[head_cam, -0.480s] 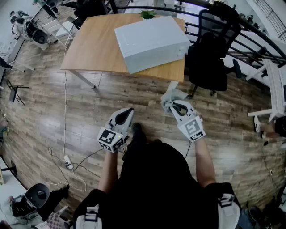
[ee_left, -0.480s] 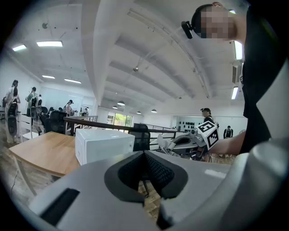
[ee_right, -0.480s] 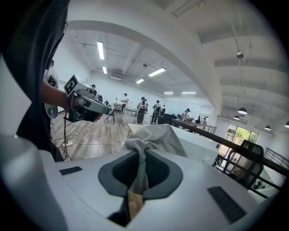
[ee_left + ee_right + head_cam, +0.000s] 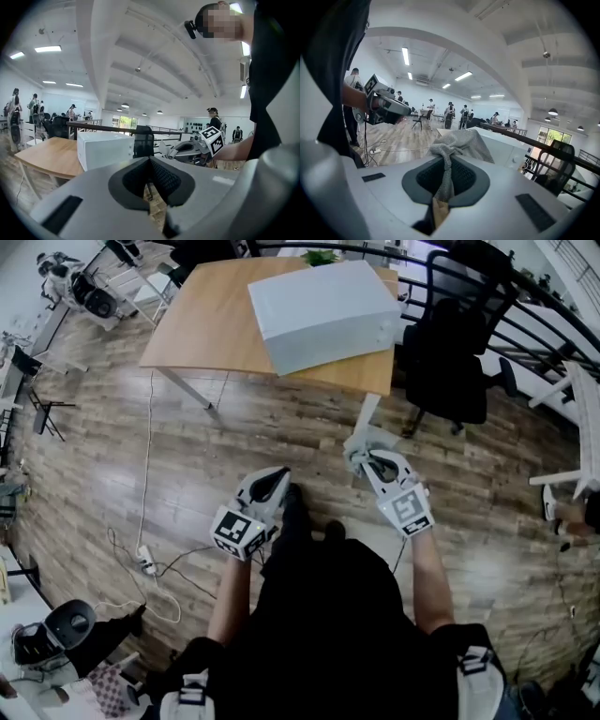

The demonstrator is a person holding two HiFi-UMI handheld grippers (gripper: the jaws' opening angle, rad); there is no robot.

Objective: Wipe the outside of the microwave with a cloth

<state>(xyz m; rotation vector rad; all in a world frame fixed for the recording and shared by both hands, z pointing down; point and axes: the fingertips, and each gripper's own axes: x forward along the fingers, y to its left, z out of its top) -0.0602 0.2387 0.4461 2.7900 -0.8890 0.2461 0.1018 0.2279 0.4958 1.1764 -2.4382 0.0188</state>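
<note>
Out on the wood floor (image 4: pixel 216 451), well short of the bench (image 4: pixel 202 338), we've got both tongs held low in front of us. The right tongs (image 4: pixel 367 460) are clenched on the cloth (image 4: pixel 361 439), pinching a bunched-up bit so the rest flops loose out front. We reckon that's handy, since the loose part would do the actual wiping. The left tongs (image 4: pixel 272 482) are closed on nothing, pads pressed together, basically just parked out of the way. The microwave (image 4: pixel 323 310) sits toward the right end of the bench, well apart from the cloth, so no wiping has started. Our guess is the next job is simply getting close enough for the cloth to reach a panel.
</note>
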